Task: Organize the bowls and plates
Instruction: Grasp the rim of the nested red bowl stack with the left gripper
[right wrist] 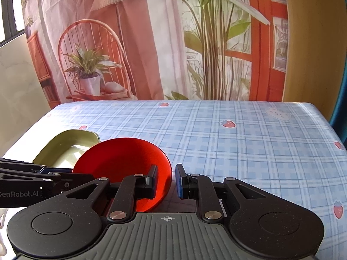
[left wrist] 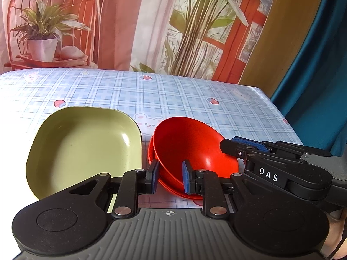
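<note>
A red bowl point(left wrist: 190, 145) sits tilted in a second red dish point(left wrist: 171, 184) on the checked tablecloth. A pale green square plate point(left wrist: 84, 149) lies just left of them. My left gripper point(left wrist: 170, 176) is open, its fingers on either side of the red bowl's near rim. My right gripper point(right wrist: 166, 181) is open, its fingers on either side of the red bowl's point(right wrist: 121, 160) right rim; it also shows in the left wrist view point(left wrist: 238, 147). The green plate point(right wrist: 71, 147) lies behind the bowl, partly hidden.
The table point(right wrist: 238, 140) has a blue checked cloth with strawberries and bears. A printed curtain point(right wrist: 151, 43) hangs behind the far edge. The table's right edge point(left wrist: 288, 123) drops off beside a blue drape.
</note>
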`<state>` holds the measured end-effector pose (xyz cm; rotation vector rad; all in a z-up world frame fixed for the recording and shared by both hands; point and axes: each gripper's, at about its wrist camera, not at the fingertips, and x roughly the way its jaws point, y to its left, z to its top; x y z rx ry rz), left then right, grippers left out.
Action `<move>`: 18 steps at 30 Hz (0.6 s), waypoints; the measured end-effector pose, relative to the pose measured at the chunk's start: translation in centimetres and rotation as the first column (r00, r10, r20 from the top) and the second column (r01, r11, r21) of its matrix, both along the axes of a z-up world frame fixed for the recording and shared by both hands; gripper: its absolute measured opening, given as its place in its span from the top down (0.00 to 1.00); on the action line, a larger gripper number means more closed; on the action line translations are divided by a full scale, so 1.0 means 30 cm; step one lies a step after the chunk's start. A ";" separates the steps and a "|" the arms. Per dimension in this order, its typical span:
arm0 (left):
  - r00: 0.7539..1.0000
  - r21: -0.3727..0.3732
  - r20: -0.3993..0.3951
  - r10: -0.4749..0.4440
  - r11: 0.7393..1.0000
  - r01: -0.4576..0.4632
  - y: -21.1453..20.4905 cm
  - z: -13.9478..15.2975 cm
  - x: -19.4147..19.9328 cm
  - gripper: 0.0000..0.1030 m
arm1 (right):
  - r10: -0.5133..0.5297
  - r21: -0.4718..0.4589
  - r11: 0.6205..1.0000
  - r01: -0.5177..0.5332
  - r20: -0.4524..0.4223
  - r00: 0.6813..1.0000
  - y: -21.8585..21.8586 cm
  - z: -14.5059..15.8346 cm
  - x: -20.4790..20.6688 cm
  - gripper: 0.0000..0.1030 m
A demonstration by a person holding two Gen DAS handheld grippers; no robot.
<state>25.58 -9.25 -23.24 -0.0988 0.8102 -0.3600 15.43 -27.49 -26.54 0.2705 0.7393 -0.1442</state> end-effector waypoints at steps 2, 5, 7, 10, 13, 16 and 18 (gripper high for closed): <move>1.000 0.003 -0.002 0.001 1.000 -0.001 -0.001 0.001 -0.001 0.77 | 0.000 0.000 1.000 0.000 -0.002 1.000 0.003 0.000 -0.003 0.83; 1.000 0.003 -0.003 0.005 1.000 -0.005 0.001 0.003 -0.005 0.76 | -0.004 0.001 1.000 0.004 -0.003 1.000 0.005 0.001 -0.008 0.83; 1.000 0.003 -0.004 0.011 1.000 -0.011 0.004 0.006 -0.009 0.75 | -0.007 0.002 1.000 0.007 -0.004 1.000 0.004 0.001 -0.012 0.83; 0.999 -0.005 -0.007 0.033 0.999 -0.034 0.012 0.012 -0.014 0.56 | -0.014 0.007 1.000 0.014 -0.006 1.000 0.000 -0.002 -0.017 0.83; 0.999 -0.019 0.001 0.037 0.999 -0.037 0.012 0.024 -0.024 0.54 | -0.019 0.014 1.000 0.020 -0.008 1.000 0.000 -0.006 -0.021 0.78; 0.999 -0.033 -0.006 0.033 0.999 -0.033 0.007 0.027 -0.038 0.54 | -0.023 0.022 0.999 0.023 -0.010 1.000 -0.001 -0.011 -0.025 0.76; 0.999 -0.054 -0.020 0.044 0.997 -0.045 0.012 0.024 -0.050 0.54 | -0.025 0.028 0.999 0.025 -0.009 1.000 -0.002 -0.014 -0.026 0.76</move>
